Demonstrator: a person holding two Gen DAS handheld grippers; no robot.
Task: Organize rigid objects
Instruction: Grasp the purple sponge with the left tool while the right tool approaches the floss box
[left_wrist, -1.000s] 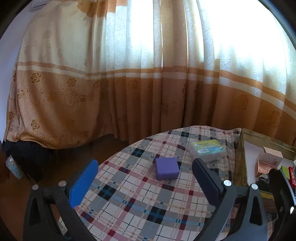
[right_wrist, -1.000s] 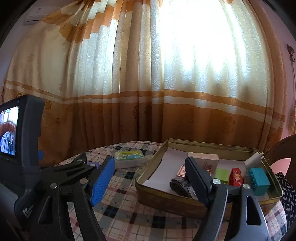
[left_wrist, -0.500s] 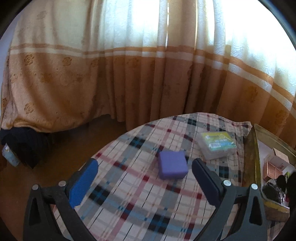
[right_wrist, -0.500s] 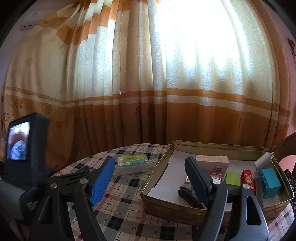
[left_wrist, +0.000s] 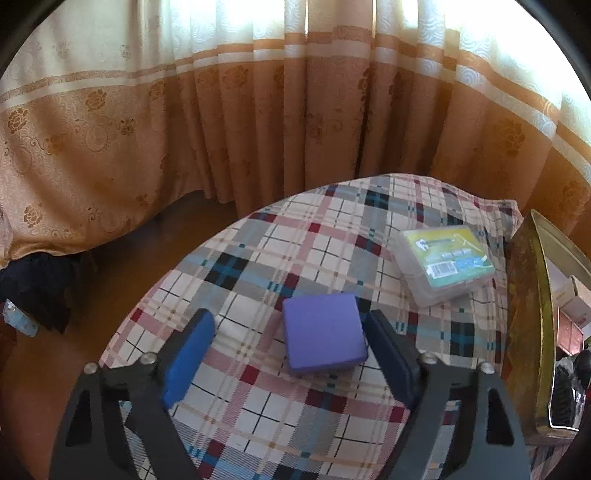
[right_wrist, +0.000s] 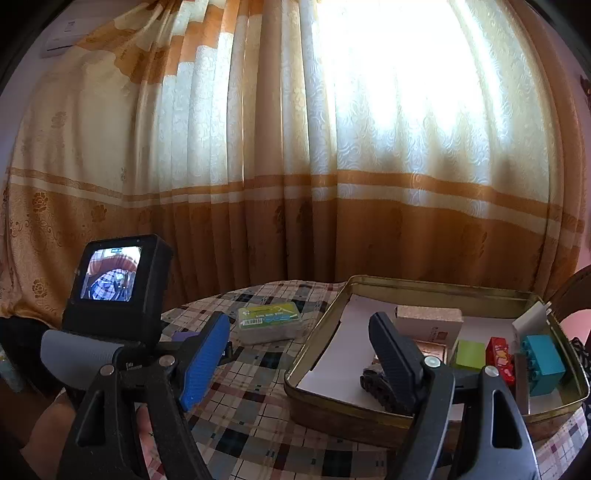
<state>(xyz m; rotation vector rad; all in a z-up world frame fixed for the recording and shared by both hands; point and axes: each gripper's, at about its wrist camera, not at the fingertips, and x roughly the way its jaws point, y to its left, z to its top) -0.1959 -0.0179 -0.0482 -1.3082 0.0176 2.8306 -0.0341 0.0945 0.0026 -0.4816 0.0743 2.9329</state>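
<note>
One purple block (left_wrist: 322, 334) lies on the checked desk (left_wrist: 258, 417) between the wide-spread fingers of the left claw (left_wrist: 286, 343), beside one clear plastic case (left_wrist: 445, 263). The right claw (right_wrist: 299, 350), also wide and empty, hangs before one metal tray (right_wrist: 332, 400) holding several small blocks.

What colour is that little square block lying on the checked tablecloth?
Purple, plain all over. The block shows best in the left wrist view.

No legible txt; clear case (left_wrist: 447, 264) label w/ barcode unreadable.
</note>
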